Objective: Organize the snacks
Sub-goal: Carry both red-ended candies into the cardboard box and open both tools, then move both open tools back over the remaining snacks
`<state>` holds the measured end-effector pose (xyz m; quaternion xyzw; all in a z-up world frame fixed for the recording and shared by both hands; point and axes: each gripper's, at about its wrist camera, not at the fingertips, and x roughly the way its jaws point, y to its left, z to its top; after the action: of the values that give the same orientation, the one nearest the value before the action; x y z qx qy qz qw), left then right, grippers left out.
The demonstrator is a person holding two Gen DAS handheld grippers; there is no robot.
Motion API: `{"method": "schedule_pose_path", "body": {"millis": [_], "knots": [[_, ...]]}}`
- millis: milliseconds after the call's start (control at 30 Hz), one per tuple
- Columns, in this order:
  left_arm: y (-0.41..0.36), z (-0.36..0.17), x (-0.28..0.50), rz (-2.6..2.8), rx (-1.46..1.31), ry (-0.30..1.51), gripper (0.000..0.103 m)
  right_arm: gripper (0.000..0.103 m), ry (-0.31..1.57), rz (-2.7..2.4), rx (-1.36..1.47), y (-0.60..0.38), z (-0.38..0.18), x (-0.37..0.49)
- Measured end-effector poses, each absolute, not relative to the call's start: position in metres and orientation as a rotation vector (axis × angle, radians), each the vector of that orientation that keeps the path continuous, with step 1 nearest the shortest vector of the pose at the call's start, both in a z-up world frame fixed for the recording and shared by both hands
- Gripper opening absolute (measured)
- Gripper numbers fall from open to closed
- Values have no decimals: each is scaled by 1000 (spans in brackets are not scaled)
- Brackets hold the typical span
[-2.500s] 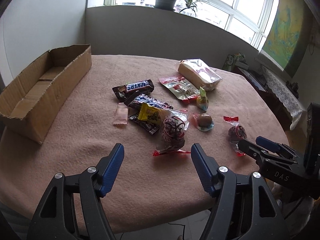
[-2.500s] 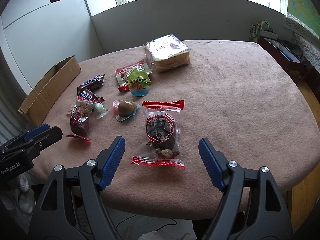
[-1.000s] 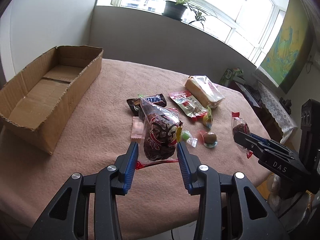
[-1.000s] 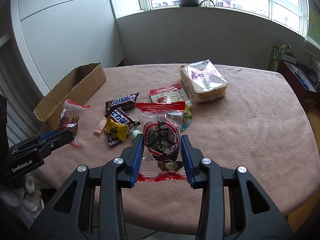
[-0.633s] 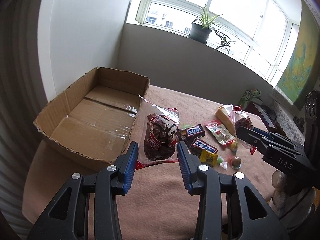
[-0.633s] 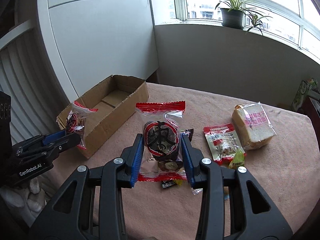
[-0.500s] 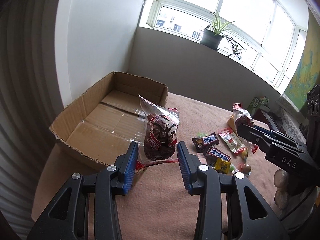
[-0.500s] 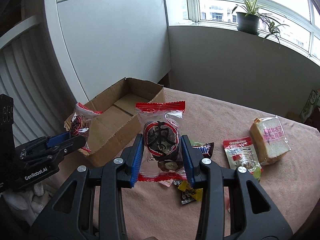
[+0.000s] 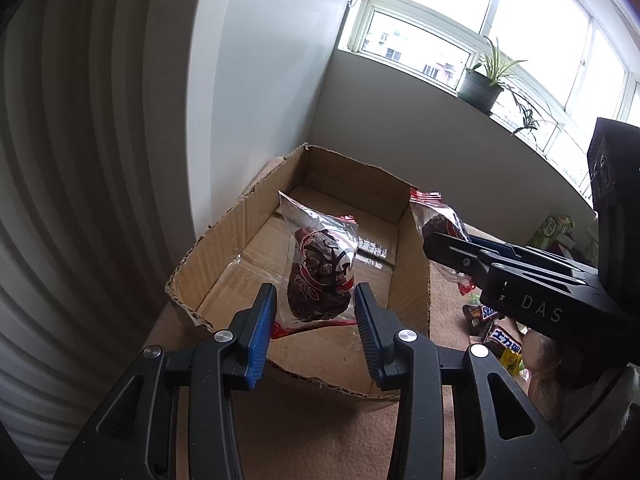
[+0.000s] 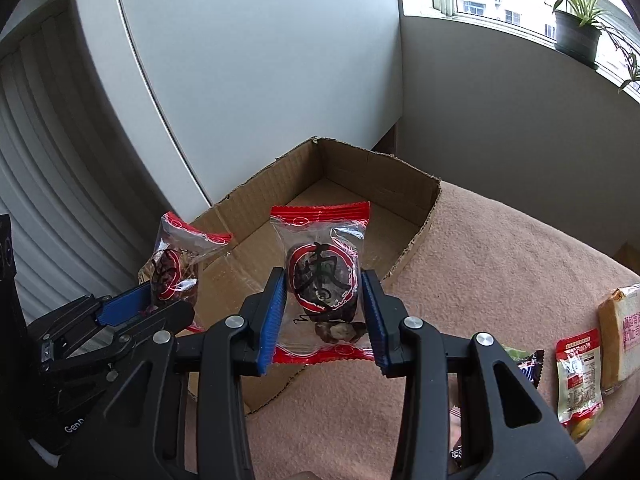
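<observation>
A big window (image 9: 480,36) with white frames lets in bright daylight. A green plant in a dark pot (image 9: 478,90) sits on the sill. Under the window runs a low grey wall (image 10: 500,128). A tall white panel (image 10: 248,72) stands in the corner (it has a rounded edge). Beside it is something white with ridges (image 9: 80,200), in shadow. The table (image 10: 500,264) has a soft pink-brown cloth on top.

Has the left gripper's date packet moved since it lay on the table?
Yes. The date packet, clamped in the left gripper, has been lifted off the cloth and carried leftward; it now hangs over the cardboard box.
</observation>
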<state>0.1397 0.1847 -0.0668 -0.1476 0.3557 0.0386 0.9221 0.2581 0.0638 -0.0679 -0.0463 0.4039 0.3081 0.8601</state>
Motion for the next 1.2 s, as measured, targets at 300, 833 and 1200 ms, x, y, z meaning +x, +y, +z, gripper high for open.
{"method": "schedule_pose_path", "body": {"millis": [300,833,1200], "knots": [[192,-64,138,133,-307,722,61,71,817,608,-85,51,-60,252],[146,-48,116,22,-297,694,61,78,759,512,-72,-72,-34,204],[74,-64,110,-127,-254,757,61,78,849,363,-39,-196,-67,179]]}}
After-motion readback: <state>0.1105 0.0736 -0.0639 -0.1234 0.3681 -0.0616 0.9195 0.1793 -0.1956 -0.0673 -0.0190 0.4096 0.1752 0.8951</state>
